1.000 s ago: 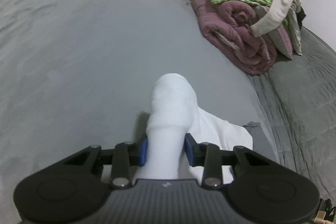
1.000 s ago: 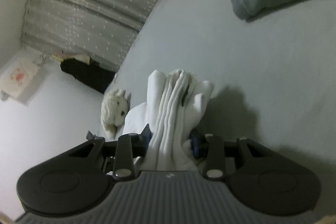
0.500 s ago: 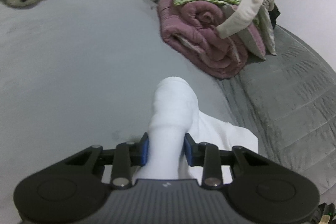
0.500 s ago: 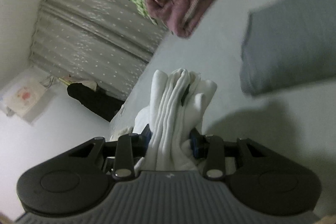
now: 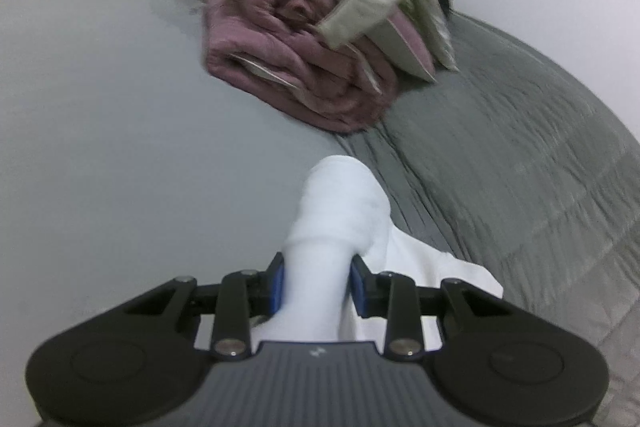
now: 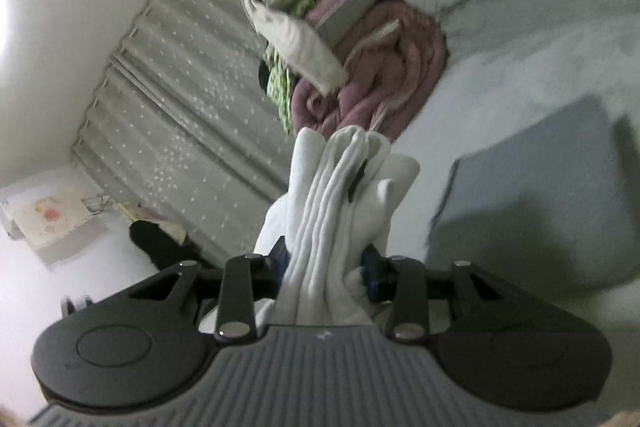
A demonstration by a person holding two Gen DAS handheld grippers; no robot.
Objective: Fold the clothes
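Two hand-held grippers each clamp a bunch of the same soft white cotton garment (image 5: pixel 344 203), lifted above a pale grey bedspread (image 5: pixel 100 127). In the left wrist view, the left gripper (image 5: pixel 318 285) has its blue-padded jaws clenched on a rounded wad of the white fabric, with a loose flap trailing to the right beneath it. In the right wrist view, the right gripper (image 6: pixel 326 269) grasps several pleated layers of the white cloth (image 6: pixel 340 195) gathered together, probably so that stacked edges stay aligned while the piece is carried. The landmark is a heap of rolled mauve quilted blanket topped with green patterned and cream clothes (image 5: pixel 320 39), which sits ahead of both grippers on the bedspread. A darker grey quilted cover (image 5: pixel 520 155) lies just right of that heap, and a grey rectangular pillow (image 6: pixel 540 195) lies nearer than the heap in the right view. Holding the cloth at two points likely keeps it taut and off the bed for folding or setting down; how far the folding has gone cannot be told.
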